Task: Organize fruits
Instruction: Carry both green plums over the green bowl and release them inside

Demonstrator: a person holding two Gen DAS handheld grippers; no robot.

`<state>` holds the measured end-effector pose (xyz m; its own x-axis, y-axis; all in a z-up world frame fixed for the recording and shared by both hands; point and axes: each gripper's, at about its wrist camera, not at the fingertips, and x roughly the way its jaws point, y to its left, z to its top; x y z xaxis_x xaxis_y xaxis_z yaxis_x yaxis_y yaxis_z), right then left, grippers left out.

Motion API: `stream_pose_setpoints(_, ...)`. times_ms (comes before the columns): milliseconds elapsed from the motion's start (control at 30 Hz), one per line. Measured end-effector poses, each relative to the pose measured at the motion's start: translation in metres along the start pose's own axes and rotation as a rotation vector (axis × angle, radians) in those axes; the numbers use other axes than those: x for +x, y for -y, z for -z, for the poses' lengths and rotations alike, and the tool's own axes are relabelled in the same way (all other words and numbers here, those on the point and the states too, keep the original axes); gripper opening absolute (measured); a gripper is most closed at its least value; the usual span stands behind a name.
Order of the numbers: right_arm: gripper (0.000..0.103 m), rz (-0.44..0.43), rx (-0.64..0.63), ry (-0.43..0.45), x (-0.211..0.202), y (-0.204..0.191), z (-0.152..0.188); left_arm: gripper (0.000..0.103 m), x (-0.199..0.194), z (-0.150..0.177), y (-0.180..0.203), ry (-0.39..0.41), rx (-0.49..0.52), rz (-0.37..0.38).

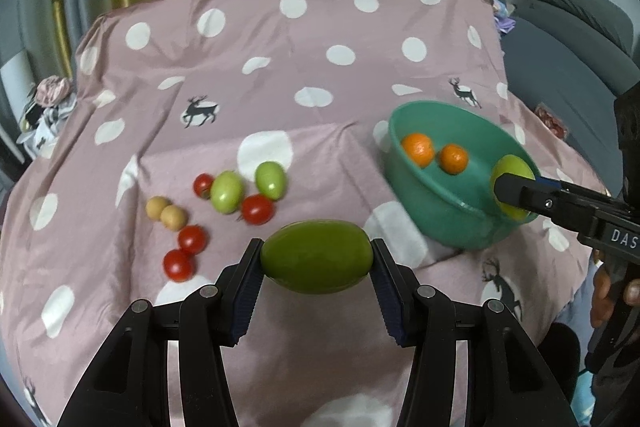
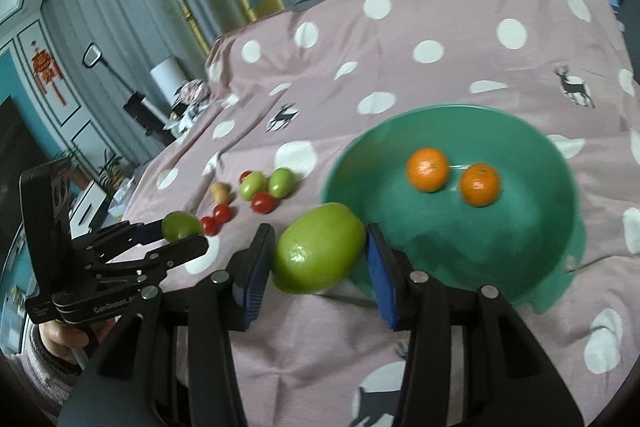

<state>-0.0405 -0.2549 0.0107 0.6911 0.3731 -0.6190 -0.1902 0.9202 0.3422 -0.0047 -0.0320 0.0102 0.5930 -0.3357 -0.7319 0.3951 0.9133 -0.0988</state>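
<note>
Left wrist view: the left gripper (image 1: 317,259) has its fingers (image 1: 250,277) clamped on a dark green fruit (image 1: 316,255), red tomatoes (image 1: 256,209) lying beyond them on the bed cover (image 1: 320,39). The right gripper (image 2: 320,255) pinches a light green fruit (image 2: 318,253), the teal bowl (image 2: 560,227) with two oranges (image 2: 427,169) just beyond its fingers.

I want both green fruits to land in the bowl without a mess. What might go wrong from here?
1. The right gripper holds its green fruit near the teal bowl's near rim; released early, it might drop onto the bedspread and roll.
2. The left gripper pinches its green fruit only at the two ends, so it may twist loose.
3. A hard drop could knock the two oranges already inside.
</note>
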Motion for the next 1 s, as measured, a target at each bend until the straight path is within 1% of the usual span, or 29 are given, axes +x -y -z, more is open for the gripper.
stream_pose_setpoints(133, 0.046, 0.039, 0.029, 0.02, -0.006, 0.016, 0.001, 0.053, 0.008, -0.013, 0.015, 0.016, 0.03, 0.018)
stream_pose_setpoints(233, 0.046, 0.053, 0.051, 0.025, -0.007, 0.027, 0.003, 0.053, 0.015, -0.024, 0.03, 0.024, 0.054, 0.054)
stream_pose_setpoints(500, 0.046, 0.091, 0.071, 0.035, -0.011, 0.044, 0.006, 0.053, 0.04, -0.051, 0.071, 0.028, 0.138, 0.102)
stream_pose_setpoints(600, 0.046, 0.117, 0.07, 0.036, -0.011, 0.051, 0.007, 0.053, 0.05, -0.057, 0.08, 0.027, 0.145, 0.134)
stream_pose_setpoints(700, 0.046, 0.162, 0.049, 0.038, -0.012, 0.054, 0.007, 0.053, 0.064, -0.063, 0.086, 0.01, 0.127, 0.157)
stream_pose_setpoints(767, 0.046, 0.175, 0.042, 0.035, -0.011, 0.057, 0.008, 0.053, 0.071, -0.063, 0.089, -0.005, 0.121, 0.163)
stream_pose_setpoints(900, 0.046, 0.184, 0.031, 0.028, -0.009, 0.06, 0.011, 0.053, 0.081, -0.059, 0.095, -0.028, 0.144, 0.152)
stream_pose_setpoints(1000, 0.047, 0.182, 0.019, 0.028, -0.009, 0.059, 0.011, 0.053, 0.083, -0.057, 0.097, -0.03, 0.156, 0.144)
